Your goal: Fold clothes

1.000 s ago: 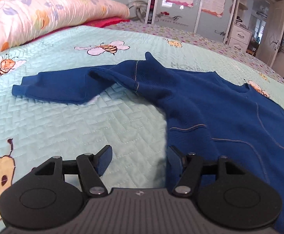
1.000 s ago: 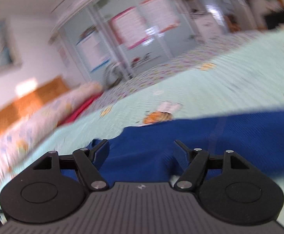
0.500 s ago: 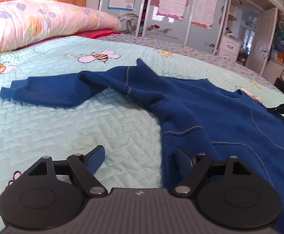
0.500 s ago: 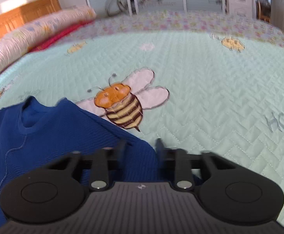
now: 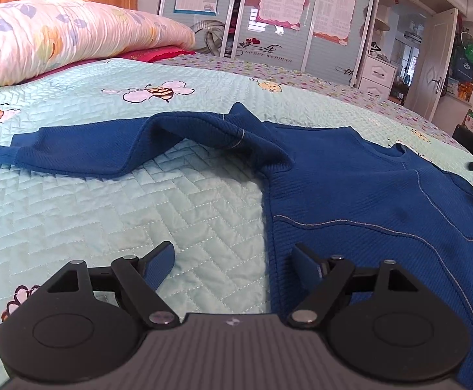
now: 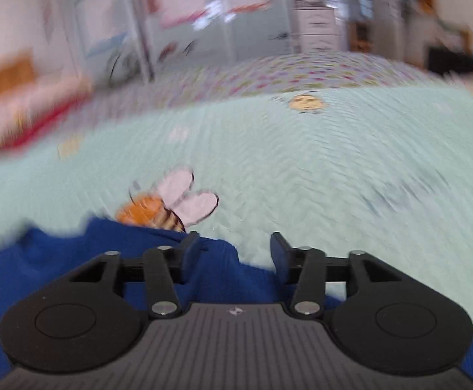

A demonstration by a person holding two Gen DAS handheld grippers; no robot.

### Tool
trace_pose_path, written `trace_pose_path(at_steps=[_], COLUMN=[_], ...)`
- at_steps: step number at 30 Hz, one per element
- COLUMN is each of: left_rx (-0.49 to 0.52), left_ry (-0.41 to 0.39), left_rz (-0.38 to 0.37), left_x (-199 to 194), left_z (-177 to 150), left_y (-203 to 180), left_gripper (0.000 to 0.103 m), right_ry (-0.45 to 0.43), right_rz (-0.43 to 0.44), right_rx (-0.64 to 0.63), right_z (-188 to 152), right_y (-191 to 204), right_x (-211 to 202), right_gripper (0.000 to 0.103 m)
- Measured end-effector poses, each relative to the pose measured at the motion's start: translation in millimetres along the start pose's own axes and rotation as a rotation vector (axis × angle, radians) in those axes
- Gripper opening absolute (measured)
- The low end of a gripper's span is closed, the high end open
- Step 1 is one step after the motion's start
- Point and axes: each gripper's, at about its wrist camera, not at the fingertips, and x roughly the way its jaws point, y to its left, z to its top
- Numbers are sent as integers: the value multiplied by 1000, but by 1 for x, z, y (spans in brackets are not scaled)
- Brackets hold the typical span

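Lying across the quilted bedspread point(image 5: 73, 201), a blue sweater point(image 5: 360, 195) spreads flat on the bed, body at centre-right of the left wrist view. Its sleeve point(image 5: 83, 149) runs out toward nine o'clock, long axis nearly level across the frame, cuff at the far left end, with a raised fold where it meets the shoulder. Neckline sits toward two o'clock; hem side runs down to five o'clock.

Floral pillow point(image 5: 57, 32) at ten o'clock, wardrobe doors point(image 5: 285, 16) at twelve.

Left gripper point(image 5: 233, 260): jaws wide apart, nothing between the pads; left finger over bare quilt, right finger over the sweater's side edge. Jaws have just been opening.

Right gripper point(image 6: 233, 243), view blurred: jaws parted, have just been opening; sweater edge lies between and under them, pads not pressing it. Bee print point(image 6: 171, 204) at eleven o'clock just past the fabric.
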Motion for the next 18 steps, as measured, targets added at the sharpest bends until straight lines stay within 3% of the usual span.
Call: trace_pose_path(at_steps=[6, 10, 14, 18], left_rx=[-70, -106, -136, -217], left_ry=[19, 84, 191, 245], left_rz=[-24, -62, -102, -176], left_x=[-22, -60, -92, -105], left_z=[0, -12, -34, -49], left_y=[5, 2, 2, -1], left_gripper=[81, 81, 82, 82], right_ry=[61, 183, 231, 259], right_rz=[111, 169, 256, 349], right_rx=[102, 301, 464, 601], right_z=[-76, -152, -214, -236], right_y=[-5, -20, -27, -30], right_x=[-142, -220, -266, -269], right_gripper=[67, 69, 69, 69])
